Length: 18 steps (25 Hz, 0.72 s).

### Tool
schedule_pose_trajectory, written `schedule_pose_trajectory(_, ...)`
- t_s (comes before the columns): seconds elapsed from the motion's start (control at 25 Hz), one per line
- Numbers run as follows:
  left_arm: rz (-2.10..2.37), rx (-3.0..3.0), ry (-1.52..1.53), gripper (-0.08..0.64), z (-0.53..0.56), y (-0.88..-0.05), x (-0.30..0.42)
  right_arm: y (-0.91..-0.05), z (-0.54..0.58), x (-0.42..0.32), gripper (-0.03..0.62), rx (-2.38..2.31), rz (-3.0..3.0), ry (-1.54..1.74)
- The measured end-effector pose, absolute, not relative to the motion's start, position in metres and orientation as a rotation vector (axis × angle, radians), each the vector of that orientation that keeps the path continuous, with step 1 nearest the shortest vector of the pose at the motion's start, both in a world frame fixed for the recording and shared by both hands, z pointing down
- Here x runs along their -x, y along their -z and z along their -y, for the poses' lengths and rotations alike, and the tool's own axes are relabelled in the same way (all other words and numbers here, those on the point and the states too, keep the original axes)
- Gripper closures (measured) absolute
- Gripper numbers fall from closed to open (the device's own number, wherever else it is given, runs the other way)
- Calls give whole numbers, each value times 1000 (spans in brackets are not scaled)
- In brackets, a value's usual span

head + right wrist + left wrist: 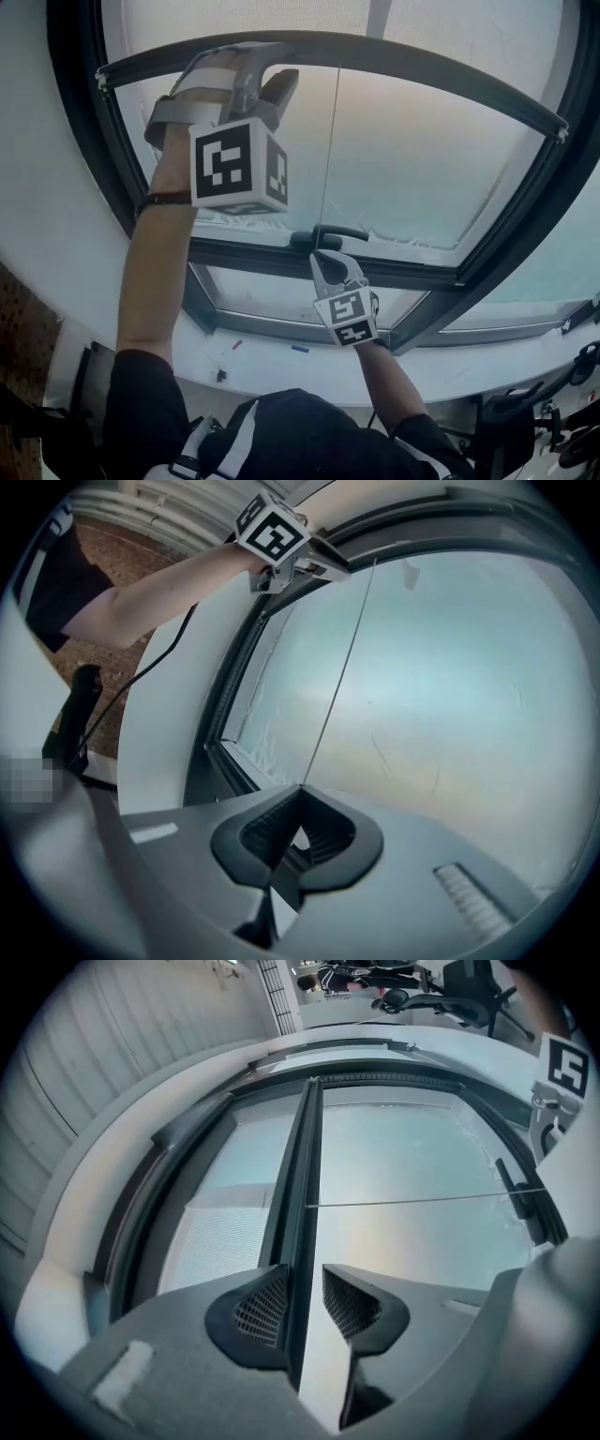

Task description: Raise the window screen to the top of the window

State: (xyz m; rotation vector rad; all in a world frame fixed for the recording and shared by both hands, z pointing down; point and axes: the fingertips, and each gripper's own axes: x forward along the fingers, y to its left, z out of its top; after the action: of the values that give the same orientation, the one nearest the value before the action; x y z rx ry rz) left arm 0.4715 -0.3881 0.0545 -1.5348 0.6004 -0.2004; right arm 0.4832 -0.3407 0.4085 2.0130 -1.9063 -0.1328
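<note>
The window screen's dark bottom bar (pixel 394 70) arcs across the upper part of the window, with grey mesh (pixel 450 23) above it. My left gripper (pixel 272 82) is raised to that bar. In the left gripper view its jaws (pixel 305 1288) stand open astride the bar (pixel 302 1176), with a gap on the right side. A thin pull cord (pixel 328 150) hangs from the bar down to my right gripper (pixel 323 255). The right gripper (pixel 300 794) is shut on the cord (pixel 337 667) just above the window handle (pixel 328 234).
The dark window frame (pixel 84 141) surrounds the pane, with a white sill (pixel 281 361) below it. Office chairs and cables (pixel 530 412) stand at the lower right. The person's bare left forearm (pixel 155 272) reaches up at the left.
</note>
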Motion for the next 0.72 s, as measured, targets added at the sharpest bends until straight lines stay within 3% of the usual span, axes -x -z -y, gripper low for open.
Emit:
schedule_pose_trajectory(0.28,-602,1622,69,436,364,-84,-459,-364,334,-487,588,-2060,1949,195)
schedule_pose_trajectory(0.52,-241,2451,-145,436,354,-152,-473,-331,351,-496,588,-1992,1915,279)
schedule_pose_trajectory(0.72,-214,2681,-167,436,370,-196,-469,-306,351,-496,588,-2036,1907,358)
